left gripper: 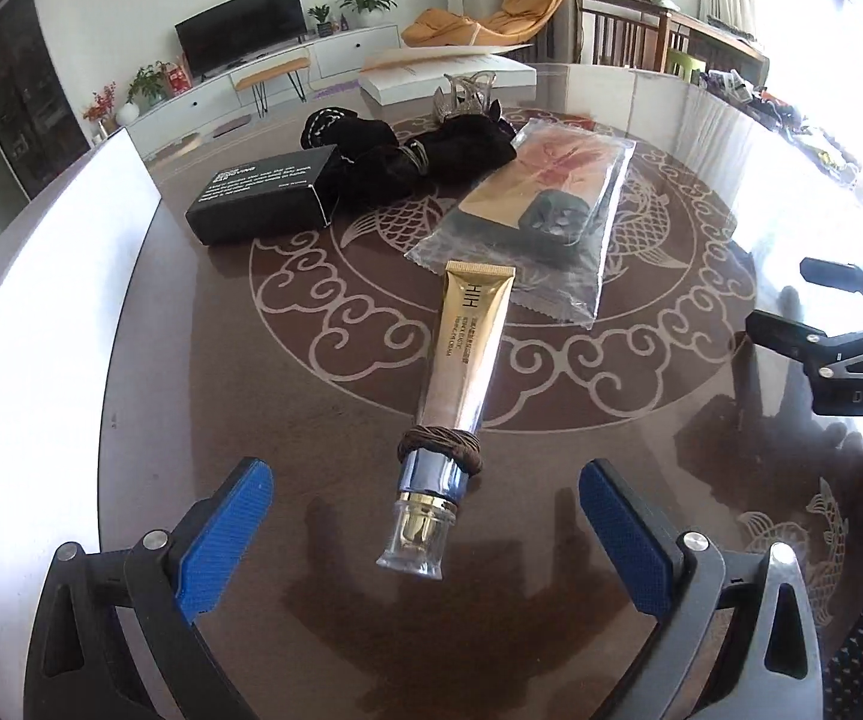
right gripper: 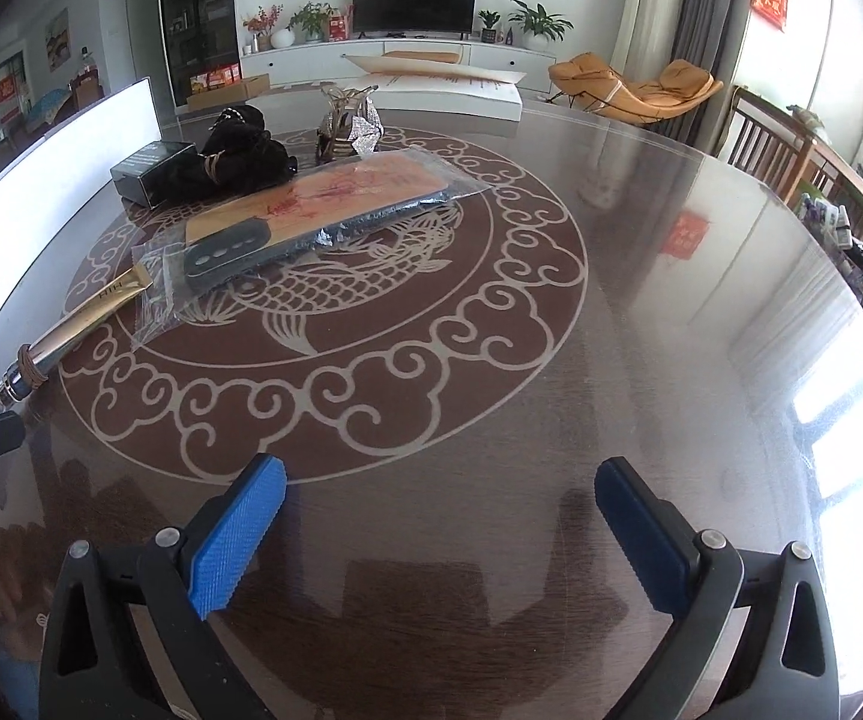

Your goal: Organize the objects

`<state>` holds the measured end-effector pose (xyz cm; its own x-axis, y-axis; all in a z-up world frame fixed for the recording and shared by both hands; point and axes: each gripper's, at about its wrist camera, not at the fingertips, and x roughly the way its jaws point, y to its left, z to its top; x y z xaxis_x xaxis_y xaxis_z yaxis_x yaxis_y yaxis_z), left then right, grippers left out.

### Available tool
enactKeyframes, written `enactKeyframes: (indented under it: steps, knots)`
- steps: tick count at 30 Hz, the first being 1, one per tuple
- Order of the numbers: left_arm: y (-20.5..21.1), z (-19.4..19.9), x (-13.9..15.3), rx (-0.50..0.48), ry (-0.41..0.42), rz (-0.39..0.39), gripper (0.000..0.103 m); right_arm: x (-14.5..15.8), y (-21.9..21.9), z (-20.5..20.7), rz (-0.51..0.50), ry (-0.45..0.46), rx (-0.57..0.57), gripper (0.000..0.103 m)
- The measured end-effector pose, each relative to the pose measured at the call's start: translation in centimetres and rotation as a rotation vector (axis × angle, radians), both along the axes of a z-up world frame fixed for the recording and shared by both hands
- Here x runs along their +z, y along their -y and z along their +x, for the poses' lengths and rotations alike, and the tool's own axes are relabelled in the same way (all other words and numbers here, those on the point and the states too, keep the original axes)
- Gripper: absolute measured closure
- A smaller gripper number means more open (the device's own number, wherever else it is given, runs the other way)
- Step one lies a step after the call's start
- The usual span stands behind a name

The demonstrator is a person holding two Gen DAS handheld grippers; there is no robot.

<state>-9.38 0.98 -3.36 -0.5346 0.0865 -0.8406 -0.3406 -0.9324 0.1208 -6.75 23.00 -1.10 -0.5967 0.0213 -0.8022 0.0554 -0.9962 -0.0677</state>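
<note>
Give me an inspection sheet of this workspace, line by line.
Surface: round glossy brown table with pale fish-and-cloud inlay, strong window glare.
Job's things: gold-and-silver cosmetic tube with clear cap, brown braided band around its neck; phone case in clear plastic bag; black cardboard box; black fabric bundle.
Clutter: silvery clear ornament; white flat boxes at the far edge.
Grippers: left tongs open, flanking the tube's cap; right tongs open, empty.
Cables: nothing seen.
Surroundings: television, orange lounge chair.

Right gripper point(right gripper: 437, 531) fingers spread, bagged phone case point(right gripper: 311, 210), gold tube point(right gripper: 92, 315)
</note>
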Motion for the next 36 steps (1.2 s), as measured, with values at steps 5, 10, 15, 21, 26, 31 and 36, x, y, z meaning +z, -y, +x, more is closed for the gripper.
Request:
enactKeyframes:
  steps: [5, 10, 15, 21, 26, 31, 36]
  knots:
    - [2.2, -1.5, -0.4, 0.176, -0.026, 0.131, 0.034, 0.0, 0.1, 0.0, 0.003, -0.001, 0.000, 0.000]
    - [4.6, -2.5, -0.3, 0.291, -0.050, 0.133, 0.047, 0.0, 0.2, 0.1, -0.001, 0.000, 0.000, 0.000]
    - [6.9, -3.1, -0.2, 0.388, -0.068, 0.125, 0.041, 0.0, 0.2, 0.1, -0.001, 0.000, 0.000, 0.000]
    - [7.1, -3.7, -0.8, 0.373, -0.016, 0.122, 0.000, 0.0, 0.1, 0.1, -0.001, 0.000, 0.000, 0.000]
    - [7.1, -3.6, -0.7, 0.371, -0.018, 0.123, 0.000, 0.0, 0.1, 0.1, 0.000, 0.000, -0.001, 0.000]
    - [7.1, -3.8, -0.7, 0.356, -0.013, 0.124, 0.000, 0.0, 0.1, 0.1, -0.002, 0.001, -0.001, 0.000]
    - [7.0, -4.0, -0.7, 0.329, -0.009, 0.114, 0.000, 0.0, 0.1, 0.1, -0.003, 0.001, -0.001, 0.000]
